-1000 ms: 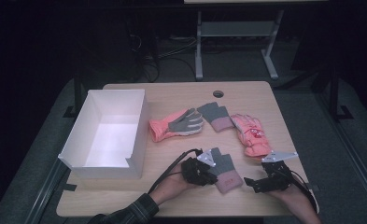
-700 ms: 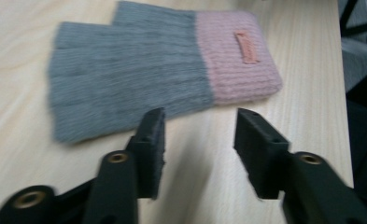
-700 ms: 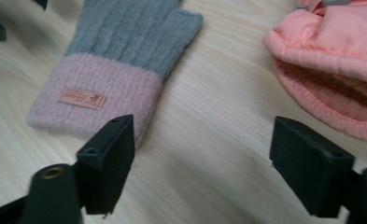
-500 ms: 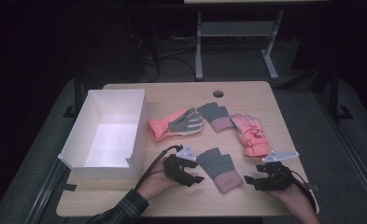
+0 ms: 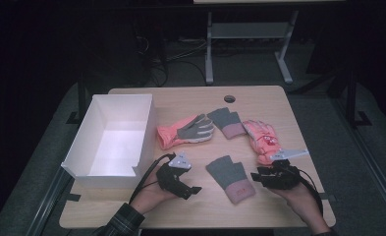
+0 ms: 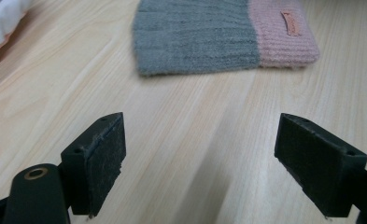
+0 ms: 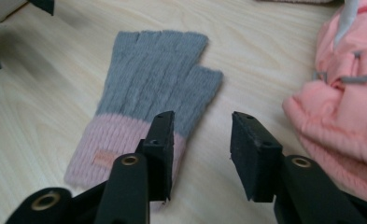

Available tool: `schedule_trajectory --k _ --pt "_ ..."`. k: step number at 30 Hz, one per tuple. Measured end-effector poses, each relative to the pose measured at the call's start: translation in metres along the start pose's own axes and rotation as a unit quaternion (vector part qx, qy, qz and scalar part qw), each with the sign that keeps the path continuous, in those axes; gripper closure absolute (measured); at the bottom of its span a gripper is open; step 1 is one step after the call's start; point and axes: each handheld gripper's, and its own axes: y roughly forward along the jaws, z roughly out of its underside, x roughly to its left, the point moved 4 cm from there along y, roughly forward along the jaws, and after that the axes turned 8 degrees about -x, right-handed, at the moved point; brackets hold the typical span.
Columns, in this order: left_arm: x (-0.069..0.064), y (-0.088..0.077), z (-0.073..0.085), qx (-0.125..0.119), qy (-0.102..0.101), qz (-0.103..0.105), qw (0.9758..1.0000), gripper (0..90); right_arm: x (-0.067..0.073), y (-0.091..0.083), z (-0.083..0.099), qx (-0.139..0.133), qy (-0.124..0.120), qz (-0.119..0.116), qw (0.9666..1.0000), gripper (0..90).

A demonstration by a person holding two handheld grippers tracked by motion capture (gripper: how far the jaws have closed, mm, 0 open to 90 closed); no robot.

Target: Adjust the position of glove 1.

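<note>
Flanking the knit glove [image 5: 230, 178], both grippers sit low on the table [image 5: 289, 105]: left gripper [image 5: 194, 189] wide open and empty, right gripper [image 5: 256, 175] partly open, holding nothing. Left of that glove, the box [image 5: 98, 172] is empty. Four gloves out, none packed, so likely everything remains.

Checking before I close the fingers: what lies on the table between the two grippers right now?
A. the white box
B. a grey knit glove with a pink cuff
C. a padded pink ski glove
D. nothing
B: in the high view the grey knit glove with its pink cuff lies flat between the left gripper and the right gripper.
</note>
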Motion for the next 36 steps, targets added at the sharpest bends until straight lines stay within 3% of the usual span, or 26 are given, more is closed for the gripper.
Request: schedule_trajectory --k 4,14,16,22,36 --pt "-0.001 -0.001 0.006 0.001 -0.003 0.000 1.0000 14.2 -0.005 0.006 -0.011 -0.005 0.000 0.006 1.0000 63.9" --pt "-0.006 0.008 0.011 0.014 0.022 -0.001 0.9997 13.6 -0.012 0.029 -0.048 -0.017 -0.012 0.028 0.9994 60.7" --pt "-0.006 0.007 0.009 0.003 0.013 0.002 0.9999 13.6 -0.013 0.034 -0.055 -0.019 -0.016 0.031 0.9992 60.7" --pt "-0.003 0.007 0.011 0.005 0.014 0.001 0.9999 13.7 -0.021 0.050 -0.076 -0.027 -0.012 0.035 0.9990 61.8" --pt "0.000 0.005 0.011 0.007 0.016 0.002 0.9998 13.9 -0.043 0.096 -0.114 -0.022 0.027 0.059 0.9977 64.4"
